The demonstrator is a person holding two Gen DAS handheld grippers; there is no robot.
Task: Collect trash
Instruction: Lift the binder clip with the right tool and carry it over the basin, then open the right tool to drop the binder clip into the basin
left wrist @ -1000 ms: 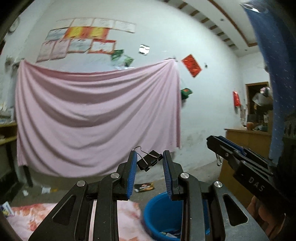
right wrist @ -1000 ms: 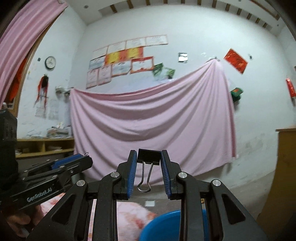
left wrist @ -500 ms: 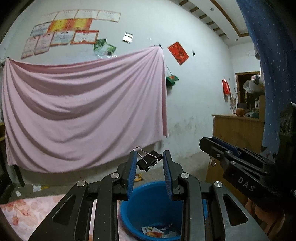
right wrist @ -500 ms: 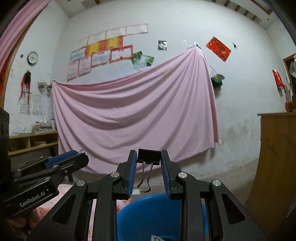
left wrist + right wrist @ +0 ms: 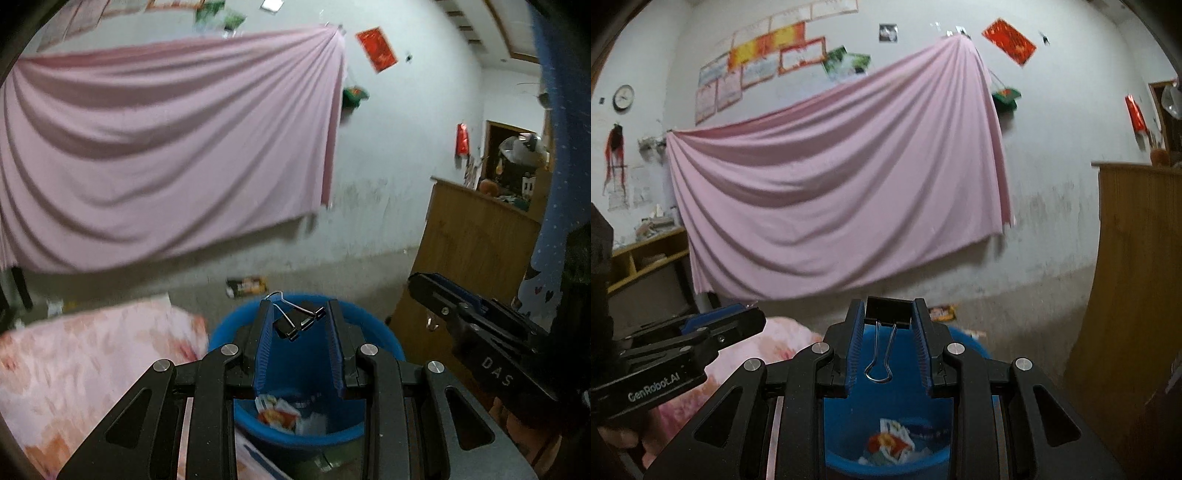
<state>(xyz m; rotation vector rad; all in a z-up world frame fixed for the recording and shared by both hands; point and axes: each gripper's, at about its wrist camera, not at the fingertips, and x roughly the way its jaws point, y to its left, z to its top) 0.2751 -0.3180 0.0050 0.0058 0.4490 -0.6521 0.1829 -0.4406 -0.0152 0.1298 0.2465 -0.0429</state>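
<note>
Clamping binder clip [image 5: 297, 322], left gripper [image 5: 298, 314] sees floor wrapper [image 5: 246, 286]; right gripper [image 5: 888, 314] pinching 2nd clip [image 5: 888, 313], sees clock [image 5: 623, 96].

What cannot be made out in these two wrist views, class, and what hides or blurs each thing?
- Blue bucket: near rim, left view, behind the left gripper.
- Wrappers in the bucket: print, right view, too small.
- Floor wrapper: left view, blurred.
- Wall certificates: text, right view, too small.

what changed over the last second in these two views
Both views tipped down: the blue bin rose into frame until its trash showed, the pink sheet sliding upward. Unchanged: each hand-held gripper, left and right, stays clamped on its binder clip.
</note>
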